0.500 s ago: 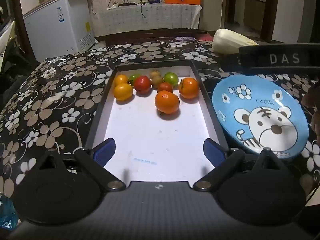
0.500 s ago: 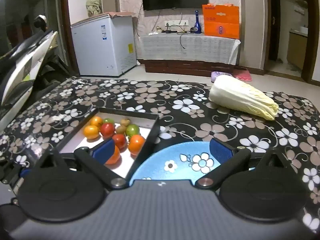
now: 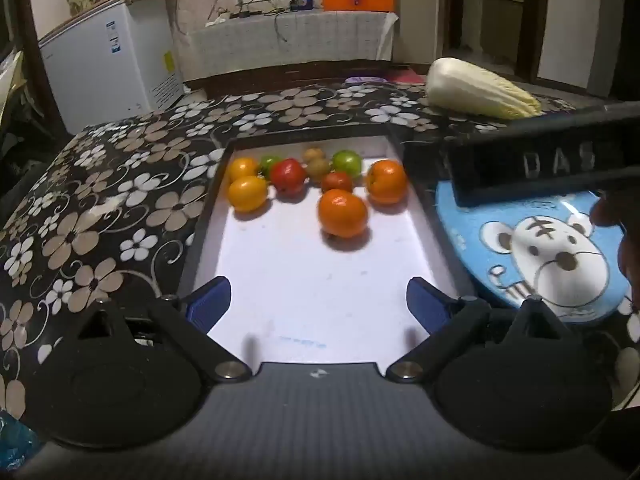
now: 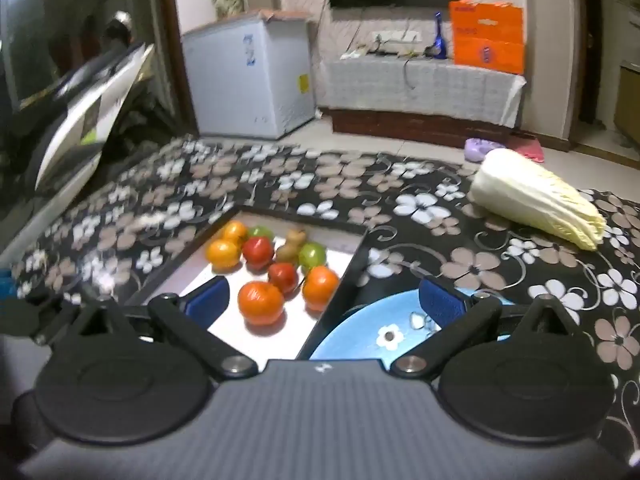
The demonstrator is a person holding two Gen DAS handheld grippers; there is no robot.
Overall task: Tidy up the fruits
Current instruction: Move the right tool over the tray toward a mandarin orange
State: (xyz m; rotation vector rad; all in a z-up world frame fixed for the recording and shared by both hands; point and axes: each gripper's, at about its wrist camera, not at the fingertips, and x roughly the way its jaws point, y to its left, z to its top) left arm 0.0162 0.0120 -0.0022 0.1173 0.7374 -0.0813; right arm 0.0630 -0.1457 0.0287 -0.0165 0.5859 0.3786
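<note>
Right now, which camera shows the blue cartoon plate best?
The left wrist view: most of the round blue cartoon-tiger plate shows, though the right gripper's black body crosses its far edge. The right wrist view catches only its blue flowered rim between the fingers.

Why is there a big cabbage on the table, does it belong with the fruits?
It looks out of place: the cabbage lies alone on the flowered tablecloth, while all the fruits sit in the box.

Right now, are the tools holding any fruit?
No. The left tool and right tool are both open and hold nothing; the fruits all sit in the tray.
</note>
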